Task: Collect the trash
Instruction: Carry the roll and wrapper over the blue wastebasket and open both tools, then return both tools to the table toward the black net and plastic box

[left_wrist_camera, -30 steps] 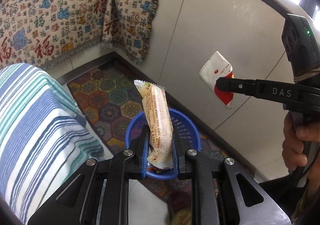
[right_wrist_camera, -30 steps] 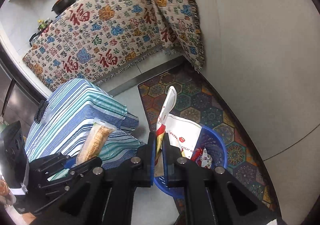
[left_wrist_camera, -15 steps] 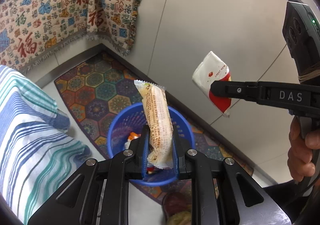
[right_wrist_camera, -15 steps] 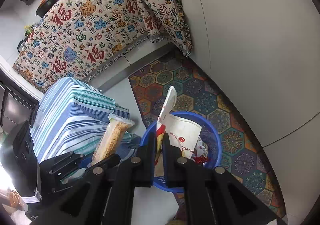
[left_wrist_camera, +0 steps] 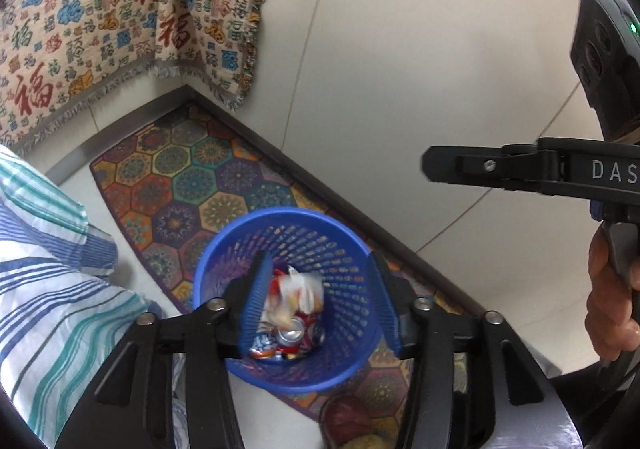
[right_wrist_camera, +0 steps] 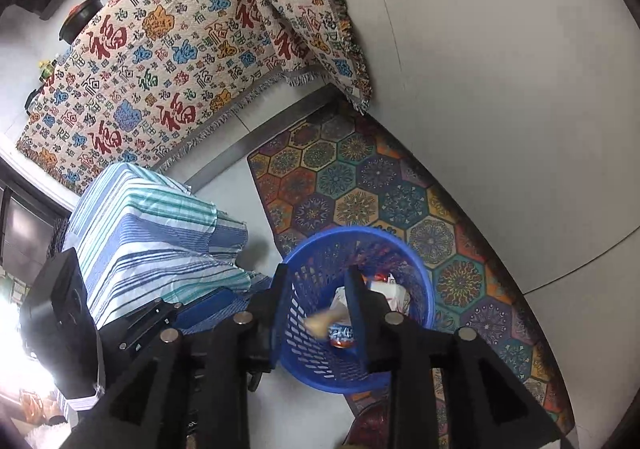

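Note:
A blue plastic basket (left_wrist_camera: 344, 241) stands on a patterned rug below both grippers; it also shows in the right wrist view (right_wrist_camera: 316, 261). It holds wrappers and crushed cans (left_wrist_camera: 290, 313). My left gripper (left_wrist_camera: 316, 305) is open and empty right above the basket. My right gripper (right_wrist_camera: 316, 289) is open and empty above the basket; it also shows from the side in the left wrist view (left_wrist_camera: 430, 167). A blurred yellowish wrapper (right_wrist_camera: 324, 319) and a white-and-red packet (right_wrist_camera: 394, 295) lie or fall inside the basket.
A colourful hexagon rug (left_wrist_camera: 188, 185) lies along a white wall (left_wrist_camera: 420, 49). A striped blue-and-white cloth (left_wrist_camera: 44, 289) covers something at the left. A patterned blanket (right_wrist_camera: 168, 61) hangs behind. A person's hand (left_wrist_camera: 612, 297) holds the right gripper.
Both grippers opened over the basket. The yellowish wrapper left my left gripper and the white-and-red packet left my right gripper; both dropped into the basket.

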`<state>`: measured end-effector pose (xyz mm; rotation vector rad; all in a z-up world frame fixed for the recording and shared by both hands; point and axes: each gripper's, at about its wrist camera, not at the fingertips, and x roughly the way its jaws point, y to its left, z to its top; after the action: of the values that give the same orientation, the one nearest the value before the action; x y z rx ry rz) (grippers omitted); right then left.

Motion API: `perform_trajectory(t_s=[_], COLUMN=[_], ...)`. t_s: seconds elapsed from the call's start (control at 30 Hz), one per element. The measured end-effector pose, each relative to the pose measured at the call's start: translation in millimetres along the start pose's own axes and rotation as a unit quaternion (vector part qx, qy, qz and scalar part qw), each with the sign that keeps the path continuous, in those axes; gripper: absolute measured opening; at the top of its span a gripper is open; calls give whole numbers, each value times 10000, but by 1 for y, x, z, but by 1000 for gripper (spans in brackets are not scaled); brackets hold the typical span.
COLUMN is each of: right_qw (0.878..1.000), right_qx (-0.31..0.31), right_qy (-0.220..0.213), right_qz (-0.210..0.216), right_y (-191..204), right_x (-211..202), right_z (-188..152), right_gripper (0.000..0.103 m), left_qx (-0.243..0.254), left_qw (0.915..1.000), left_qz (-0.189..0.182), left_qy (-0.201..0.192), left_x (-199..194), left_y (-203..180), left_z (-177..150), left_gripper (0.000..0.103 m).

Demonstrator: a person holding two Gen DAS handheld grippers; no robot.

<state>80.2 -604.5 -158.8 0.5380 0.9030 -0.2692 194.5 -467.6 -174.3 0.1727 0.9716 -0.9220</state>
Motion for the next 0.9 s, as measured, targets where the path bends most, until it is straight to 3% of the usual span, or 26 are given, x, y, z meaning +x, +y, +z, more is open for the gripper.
perform_trajectory(t_s=[0.13, 0.23, 0.37, 0.5, 0.7, 0.9], right_qw=[9980, 9944, 9855, 9745, 9567, 9281], right_qx=[-412, -727, -1233, -1744, -2644, -3618], right_qy=[-374, -678, -1092, -1395, -1164, -443], right_qz=[-284, -371, -399, -218, 340, 756], right_y=[20, 41, 83, 138, 245, 348], right_x=[-14, -25, -36, -41, -17, 33], right_z=[4, 7, 7, -6, -46, -100], right_gripper=[30, 39, 45, 49, 50, 53], left_qx=[-76, -81, -153, -394, -1004, -1563], left_qw=[9995, 9984, 9947, 9864, 9637, 9432], left_qz=[178, 394, 841, 1485, 2449, 2923], left_qy=[-260, -406, -563, -576, -341, -242], left_x=[-28, -64, -119, -169, -218, -241], left_y=[8, 19, 50, 101, 193, 263], left_z=[-1, -7, -30, -68, -125, -157], left_gripper=[68, 75, 87, 92, 92, 92])
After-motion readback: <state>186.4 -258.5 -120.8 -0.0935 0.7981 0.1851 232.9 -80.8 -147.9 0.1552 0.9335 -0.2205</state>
